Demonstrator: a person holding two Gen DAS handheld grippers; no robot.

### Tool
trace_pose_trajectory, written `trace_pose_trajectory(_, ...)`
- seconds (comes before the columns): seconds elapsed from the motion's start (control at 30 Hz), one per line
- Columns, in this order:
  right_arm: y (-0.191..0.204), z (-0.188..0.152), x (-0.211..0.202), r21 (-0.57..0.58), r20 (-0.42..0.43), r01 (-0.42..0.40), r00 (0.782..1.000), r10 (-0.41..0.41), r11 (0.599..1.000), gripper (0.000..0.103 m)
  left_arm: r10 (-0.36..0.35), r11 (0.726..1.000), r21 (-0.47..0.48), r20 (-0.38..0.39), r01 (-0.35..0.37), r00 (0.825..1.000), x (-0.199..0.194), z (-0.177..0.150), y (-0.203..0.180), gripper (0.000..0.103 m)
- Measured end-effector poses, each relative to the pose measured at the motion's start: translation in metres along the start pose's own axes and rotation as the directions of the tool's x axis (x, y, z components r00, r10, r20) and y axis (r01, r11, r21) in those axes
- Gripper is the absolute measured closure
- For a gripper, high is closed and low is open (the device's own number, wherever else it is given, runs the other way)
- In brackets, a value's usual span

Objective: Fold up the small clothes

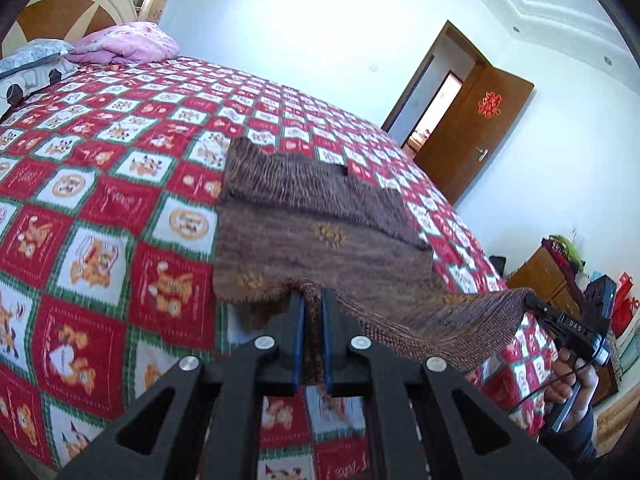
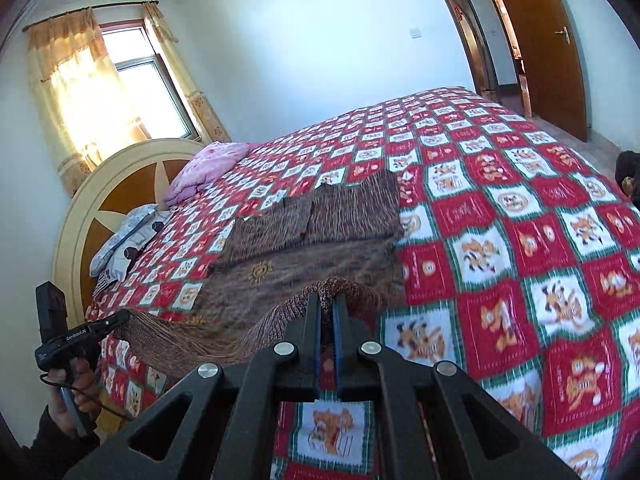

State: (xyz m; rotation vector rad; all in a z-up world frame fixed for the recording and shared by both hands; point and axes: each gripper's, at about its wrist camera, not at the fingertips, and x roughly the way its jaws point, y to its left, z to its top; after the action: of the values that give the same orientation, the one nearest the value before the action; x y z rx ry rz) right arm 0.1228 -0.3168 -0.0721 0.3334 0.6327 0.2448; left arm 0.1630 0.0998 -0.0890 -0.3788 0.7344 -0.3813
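Left gripper (image 1: 313, 300) first: its blue-padded fingers (image 1: 298, 340) are pressed tight on the near hem of the brown knitted garment (image 1: 320, 232), a fold of knit pinched between them. Same story on the right gripper (image 2: 328, 300) — fingers (image 2: 318, 336) clamped on a bunched corner of that hem, fabric humped over the tips. Between the two grips the edge hangs in a lifted, sagging band (clear of the bed at this near side), while the rest of the garment lies flat on the red-and-white checked bedspread (image 1: 100, 208), its far part already folded over on itself. Further out — a pink pillow (image 1: 128, 42) by the round headboard (image 2: 120, 184), and an open wooden door (image 1: 476, 120) beyond the bed.
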Motion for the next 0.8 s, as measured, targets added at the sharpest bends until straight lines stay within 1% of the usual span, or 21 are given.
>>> trace_pose_trajectory(0.17, -0.001, 0.022, 0.018, -0.004, 0.005, 0.0, 1.0, 0.0, 1.0, 0.099, -0.01, 0.999, -0.038, 0.012, 0.011, 1.0, 0.011, 0.018, 0.008, 0.095)
trace_pose_trajectory(0.27, 0.0, 0.038, 0.028, -0.008, 0.012, -0.001, 1.0, 0.001, 1.0, 0.099, -0.011, 0.999, -0.043, 0.019, 0.012, 1.0, 0.017, 0.03, 0.01, 0.095)
trace_pose_trajectory(0.47, -0.001, 0.073, 0.053, -0.009, 0.025, 0.006, 1.0, -0.006, 1.0, 0.099, -0.015, 0.998, -0.058, 0.038, 0.018, 0.999, 0.036, 0.064, 0.017, 0.095)
trace_pose_trajectory(0.67, -0.001, 0.109, 0.092, -0.021, 0.012, 0.023, 1.0, -0.023, 0.999, 0.099, -0.011, 0.998, -0.064, 0.037, 0.013, 0.999, 0.067, 0.099, 0.024, 0.095)
trace_pose_trajectory(0.8, -0.009, 0.131, 0.124, -0.005, -0.011, 0.035, 0.999, -0.035, 0.999, 0.099, 0.01, 0.998, -0.068, 0.015, -0.009, 1.0, 0.097, 0.123, 0.031, 0.095)
